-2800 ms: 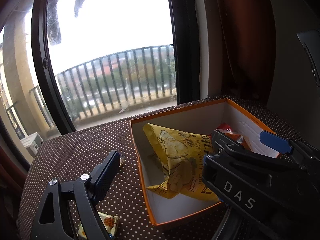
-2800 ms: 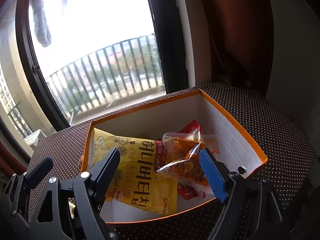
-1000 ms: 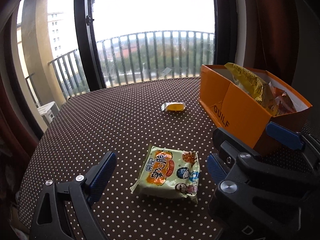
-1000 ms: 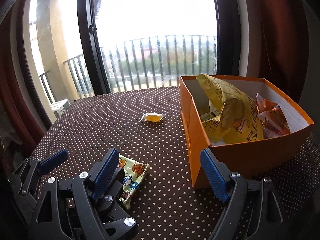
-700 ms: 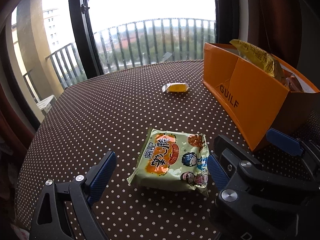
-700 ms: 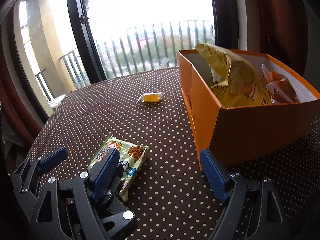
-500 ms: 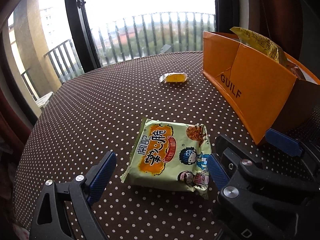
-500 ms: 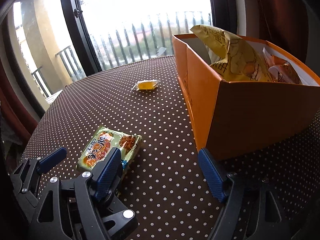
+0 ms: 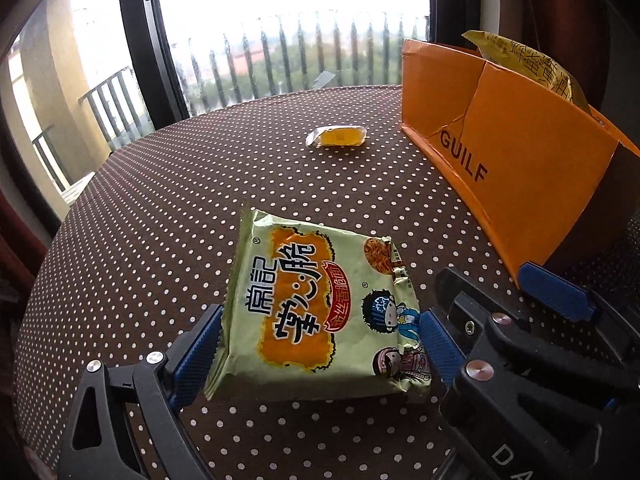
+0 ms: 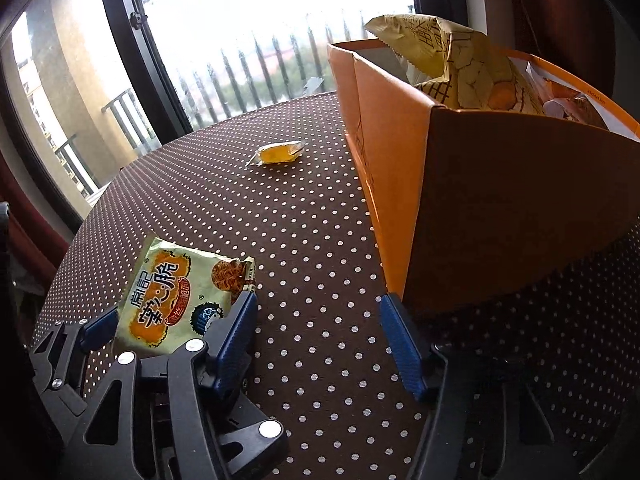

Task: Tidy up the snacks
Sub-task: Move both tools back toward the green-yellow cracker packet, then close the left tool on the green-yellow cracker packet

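Observation:
A pale green noodle snack packet (image 9: 320, 308) lies on the dotted table between the blue fingers of my left gripper (image 9: 318, 352); the jaws are wide and the pads stand at its two side edges. It also shows in the right wrist view (image 10: 180, 300). My right gripper (image 10: 326, 344) is open and empty, low over the table beside the orange box (image 10: 500, 200). The orange box (image 9: 500, 152) holds a yellow chip bag (image 10: 452, 64) and other packets. A small yellow wrapped snack (image 9: 338, 137) lies farther off; it also shows in the right wrist view (image 10: 278, 153).
The round table has a brown white-dotted cloth (image 9: 160, 220). A large window with a black frame (image 9: 148, 40) and balcony railing is behind it. Dark red curtains (image 10: 560, 8) hang at the right behind the box.
Both grippers came away from the box and down to the table. My left gripper has moved forward around the noodle packet, its pads now at the packet's sides.

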